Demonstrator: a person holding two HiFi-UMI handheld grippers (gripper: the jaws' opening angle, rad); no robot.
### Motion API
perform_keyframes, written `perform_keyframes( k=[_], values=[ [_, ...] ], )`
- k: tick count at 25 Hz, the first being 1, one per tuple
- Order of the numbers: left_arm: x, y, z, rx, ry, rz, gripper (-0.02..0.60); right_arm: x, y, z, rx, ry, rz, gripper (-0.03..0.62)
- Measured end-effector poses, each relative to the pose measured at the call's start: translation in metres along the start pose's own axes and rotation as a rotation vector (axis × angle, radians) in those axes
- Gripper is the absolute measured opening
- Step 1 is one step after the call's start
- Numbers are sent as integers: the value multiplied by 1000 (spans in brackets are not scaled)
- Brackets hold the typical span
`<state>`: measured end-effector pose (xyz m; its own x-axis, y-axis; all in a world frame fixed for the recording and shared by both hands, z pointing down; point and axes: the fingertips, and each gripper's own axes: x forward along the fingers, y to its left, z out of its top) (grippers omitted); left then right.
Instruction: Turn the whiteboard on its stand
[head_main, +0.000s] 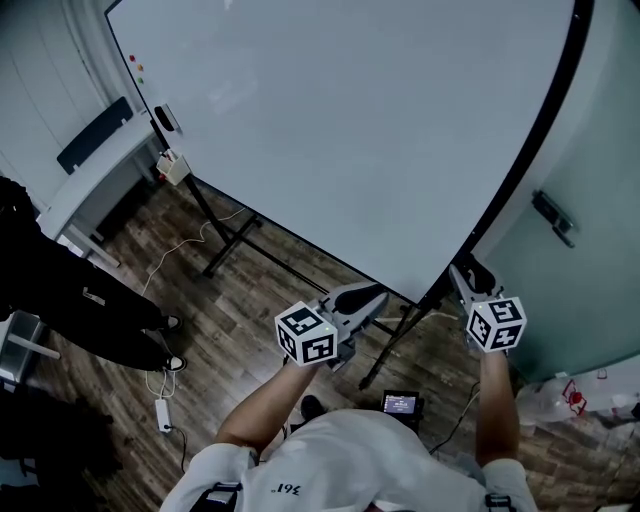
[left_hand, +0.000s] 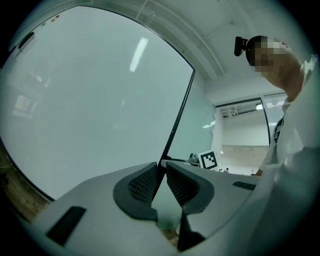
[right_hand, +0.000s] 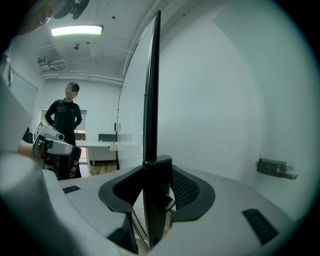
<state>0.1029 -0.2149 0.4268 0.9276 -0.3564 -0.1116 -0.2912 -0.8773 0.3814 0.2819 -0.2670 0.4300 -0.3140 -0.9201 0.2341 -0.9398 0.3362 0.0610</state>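
Observation:
A large whiteboard with a black frame stands tilted on its black stand. My right gripper is at the board's lower right corner. In the right gripper view the black frame edge runs straight between the jaws, and the right gripper is shut on it. My left gripper hovers just under the board's bottom edge. In the left gripper view the board face fills the left side. The left gripper has its pads a narrow gap apart with nothing pressed between them.
A person in dark clothes stands at the left, also seen in the right gripper view. A white desk is behind them. A glass wall with a handle is close on the right. A cable and power strip lie on the wood floor.

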Motion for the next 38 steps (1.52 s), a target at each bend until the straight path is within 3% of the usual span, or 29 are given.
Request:
perform_keyframes(
  k=[15,38],
  values=[
    [-2,-10,12,7,-18,-32,49,-11,7,1,7,-7,-22,184],
    [1,4,1,-20,-5,-2,49,10,-7,8,-61,-24,34,186]
  ],
)
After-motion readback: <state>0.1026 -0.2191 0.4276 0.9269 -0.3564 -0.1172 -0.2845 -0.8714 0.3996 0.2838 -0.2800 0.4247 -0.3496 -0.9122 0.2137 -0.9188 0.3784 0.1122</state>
